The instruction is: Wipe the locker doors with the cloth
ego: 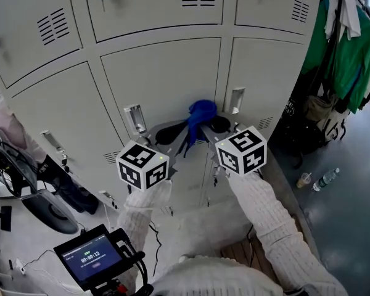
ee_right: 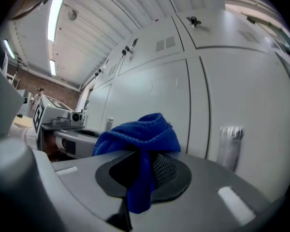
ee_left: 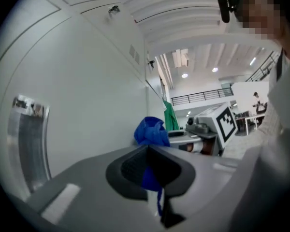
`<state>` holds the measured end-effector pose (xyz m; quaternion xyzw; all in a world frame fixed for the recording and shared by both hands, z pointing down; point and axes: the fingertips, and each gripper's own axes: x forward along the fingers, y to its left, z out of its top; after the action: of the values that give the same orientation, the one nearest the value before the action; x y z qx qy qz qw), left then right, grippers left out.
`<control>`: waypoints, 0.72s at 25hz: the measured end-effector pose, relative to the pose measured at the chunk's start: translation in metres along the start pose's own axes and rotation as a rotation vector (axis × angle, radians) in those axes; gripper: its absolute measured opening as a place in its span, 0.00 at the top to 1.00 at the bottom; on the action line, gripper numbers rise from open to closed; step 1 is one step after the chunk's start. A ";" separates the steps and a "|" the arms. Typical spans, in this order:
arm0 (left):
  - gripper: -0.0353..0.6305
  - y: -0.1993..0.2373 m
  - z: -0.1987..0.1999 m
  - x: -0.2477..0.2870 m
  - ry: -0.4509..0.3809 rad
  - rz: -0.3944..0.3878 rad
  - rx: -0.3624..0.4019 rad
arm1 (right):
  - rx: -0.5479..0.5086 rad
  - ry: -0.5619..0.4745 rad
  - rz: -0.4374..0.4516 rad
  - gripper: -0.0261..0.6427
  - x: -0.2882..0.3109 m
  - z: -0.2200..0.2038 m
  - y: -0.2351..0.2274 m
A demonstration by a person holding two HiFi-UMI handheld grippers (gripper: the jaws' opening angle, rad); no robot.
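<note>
A blue cloth [ego: 201,114] is bunched up just in front of the pale grey locker doors [ego: 166,73], near the seam between two lower doors. Both grippers meet at it. My left gripper [ego: 176,132] is shut on a thin tail of the cloth [ee_left: 150,177], with the main bunch [ee_left: 152,131] beyond its jaws. My right gripper [ego: 211,126] is shut on the cloth [ee_right: 143,144], which drapes over and down between its pads. Whether the cloth touches the door I cannot tell.
Recessed metal handles [ego: 135,119] [ego: 236,100] sit on the doors either side of the cloth. Green garments [ego: 345,48] hang at the right. A bottle [ego: 325,179] and a cup [ego: 304,180] stand on the floor. A small screen [ego: 89,256] is at the lower left.
</note>
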<state>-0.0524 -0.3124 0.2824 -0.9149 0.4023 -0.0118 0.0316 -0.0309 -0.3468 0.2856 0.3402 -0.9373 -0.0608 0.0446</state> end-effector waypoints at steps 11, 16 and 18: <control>0.95 0.000 0.141 0.023 -0.223 0.007 0.191 | -0.154 -0.253 -0.129 0.89 -0.021 0.153 -0.058; 0.95 0.001 0.160 0.031 -0.229 0.000 0.219 | -0.189 -0.233 -0.137 0.89 -0.011 0.163 -0.063; 0.95 0.004 0.159 0.031 -0.226 0.006 0.220 | -0.203 -0.224 -0.138 0.89 -0.010 0.162 -0.062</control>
<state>-0.0270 -0.3301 0.1229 -0.9001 0.3955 0.0473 0.1764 -0.0042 -0.3739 0.1160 0.3888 -0.8998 -0.1955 -0.0304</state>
